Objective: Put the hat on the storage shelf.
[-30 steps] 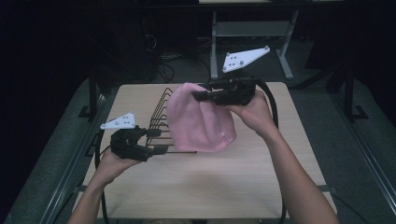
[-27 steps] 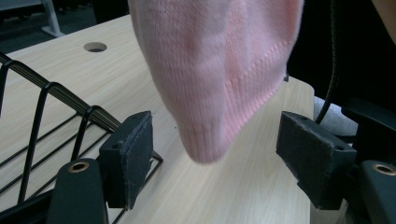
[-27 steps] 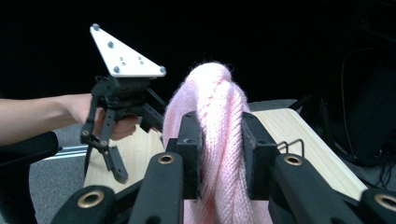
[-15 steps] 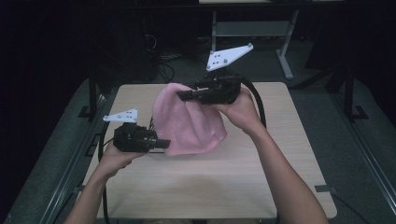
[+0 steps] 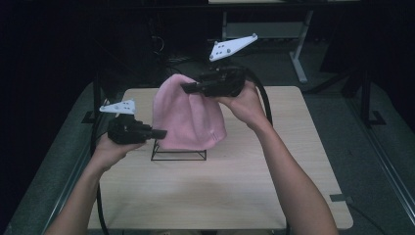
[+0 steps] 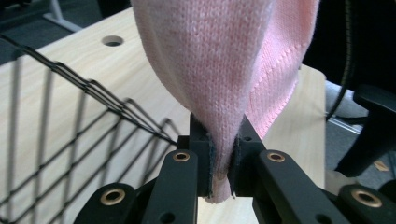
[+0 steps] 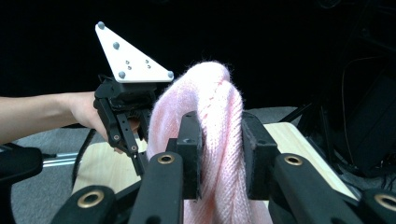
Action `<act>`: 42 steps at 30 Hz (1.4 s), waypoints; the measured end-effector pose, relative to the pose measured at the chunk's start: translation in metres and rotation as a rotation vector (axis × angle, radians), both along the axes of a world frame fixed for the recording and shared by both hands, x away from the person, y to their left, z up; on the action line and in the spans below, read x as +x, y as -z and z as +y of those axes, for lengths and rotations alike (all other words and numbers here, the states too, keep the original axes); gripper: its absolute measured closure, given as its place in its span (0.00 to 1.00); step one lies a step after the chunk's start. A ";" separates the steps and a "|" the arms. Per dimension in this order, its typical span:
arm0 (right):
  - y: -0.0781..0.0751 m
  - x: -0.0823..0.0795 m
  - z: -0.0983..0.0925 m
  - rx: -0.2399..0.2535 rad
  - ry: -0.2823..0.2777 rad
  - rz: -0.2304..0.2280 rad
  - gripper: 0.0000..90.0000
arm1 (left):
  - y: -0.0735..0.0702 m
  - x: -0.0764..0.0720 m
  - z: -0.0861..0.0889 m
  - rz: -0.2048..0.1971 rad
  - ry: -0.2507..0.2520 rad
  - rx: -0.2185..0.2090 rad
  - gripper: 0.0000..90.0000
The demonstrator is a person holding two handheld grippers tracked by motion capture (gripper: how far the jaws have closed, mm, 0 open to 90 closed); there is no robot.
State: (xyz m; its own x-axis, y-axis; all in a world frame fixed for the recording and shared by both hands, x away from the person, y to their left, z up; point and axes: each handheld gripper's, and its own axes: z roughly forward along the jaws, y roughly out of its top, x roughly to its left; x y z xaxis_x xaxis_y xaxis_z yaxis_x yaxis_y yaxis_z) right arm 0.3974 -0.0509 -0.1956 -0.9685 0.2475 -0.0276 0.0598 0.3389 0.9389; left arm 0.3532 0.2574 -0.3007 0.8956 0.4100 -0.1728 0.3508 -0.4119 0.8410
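Jaws, left: left gripper (image 5: 155,132) clamped on the hat's (image 5: 188,115) lower left edge; they have just been closing, knit now pinched flat between the pads (image 6: 211,158), a small tuft sticking out below them.
Jaws, right: right gripper (image 5: 190,88) clamped on a bunched fold at the hat's top; fabric bulges up over the pads (image 7: 250,154).
Hat: pink knit, hanging in the air between the two grippers, top end far and high, lower end near and left. Held above the far-left part of the tabletop (image 5: 235,186), in front of and partly hiding the rack (image 5: 177,152).
Rack: black wire frame, standing on the tabletop right under the hat's lower edge; near base bar visible in the high view. Whether hat touches it: cannot tell. In the left gripper view its wires run along the left side.
Left hand: left of the rack, gripper about level, pointing right toward the hat.
Right hand: farther and higher, gripper pointing left, white plate tilted up above it.
Tabletop: light wood, round hole near the far edge in the left gripper view.
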 end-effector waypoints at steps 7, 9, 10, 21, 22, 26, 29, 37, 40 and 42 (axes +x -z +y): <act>-0.004 0.009 -0.007 0.029 0.035 0.002 0.80 | -0.015 0.022 -0.002 -0.018 -0.037 0.027 0.91; -0.007 0.011 -0.009 0.036 0.048 -0.002 0.80 | -0.020 0.028 -0.002 -0.026 -0.045 0.027 0.91; -0.008 0.011 -0.010 0.038 0.056 -0.005 0.80 | -0.021 0.030 -0.003 -0.027 -0.044 0.029 0.91; -0.007 0.025 -0.009 -0.003 0.092 -0.028 0.80 | -0.013 0.049 -0.011 -0.014 -0.085 0.068 0.90; -0.006 0.026 -0.009 -0.009 0.099 -0.034 0.80 | -0.012 0.051 -0.011 -0.011 -0.088 0.064 0.90; -0.004 0.030 -0.012 -0.016 0.111 -0.031 0.80 | -0.011 0.055 -0.015 -0.018 -0.091 0.078 0.90; -0.003 0.032 -0.014 -0.008 0.112 -0.026 0.80 | -0.012 0.057 -0.017 -0.030 -0.101 0.092 0.90; 0.000 0.024 -0.012 -0.009 0.078 -0.031 0.79 | -0.009 0.044 -0.017 -0.018 -0.045 0.112 0.90; 0.001 0.020 -0.008 -0.013 0.063 -0.033 0.79 | -0.009 0.040 -0.013 -0.016 -0.031 0.132 0.90; 0.002 0.019 -0.005 -0.024 0.051 -0.042 0.79 | -0.008 0.038 -0.009 -0.015 -0.034 0.136 0.90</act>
State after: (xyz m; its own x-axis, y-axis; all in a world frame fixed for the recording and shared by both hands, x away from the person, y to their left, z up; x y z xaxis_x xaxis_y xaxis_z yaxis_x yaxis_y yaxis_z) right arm 0.4160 -0.0557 -0.1976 -0.9525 0.2955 -0.0741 0.0387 0.3584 0.9327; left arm 0.3916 0.2481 -0.2926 0.8828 0.4589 -0.1005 0.3546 -0.5105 0.7833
